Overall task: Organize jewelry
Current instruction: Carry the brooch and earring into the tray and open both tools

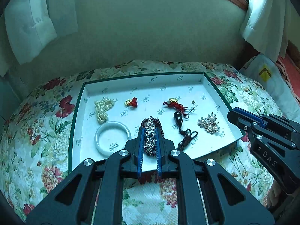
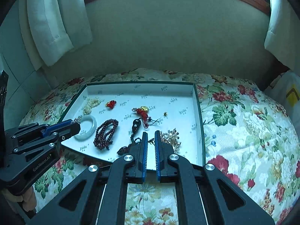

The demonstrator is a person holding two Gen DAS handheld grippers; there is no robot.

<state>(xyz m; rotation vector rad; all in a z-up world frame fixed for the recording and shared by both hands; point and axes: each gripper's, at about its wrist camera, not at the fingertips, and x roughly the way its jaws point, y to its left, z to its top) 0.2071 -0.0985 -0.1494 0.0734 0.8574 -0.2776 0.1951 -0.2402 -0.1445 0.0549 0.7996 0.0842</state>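
Sparkling bracelet, set with clear stones, is pinched lengthwise between the fingers of the left gripper. In the right wrist view its glittering end pokes out of those fingertips above the near left corner of the tray.

The right gripper has its fingers pressed together. A small dark bit shows at their tips, but I cannot tell whether it is gripped or merely lies behind them.

The step in hand looks like carrying the bracelet to a spot of its own. To do it well, keep the pinch firm, since the bracelet is limp and could slide out. Carry it clear of the other pieces so it snags nothing. Set it down straight on a bare patch, such as the far strip of the tray.

The shallow white tray with its green rim sits on a flowered bedspread. In it lie a pearl string, a white bangle and dark red beads. There are also a red and gold charm, a red cord, a dark pendant, a pearl brooch and a tiny stud.
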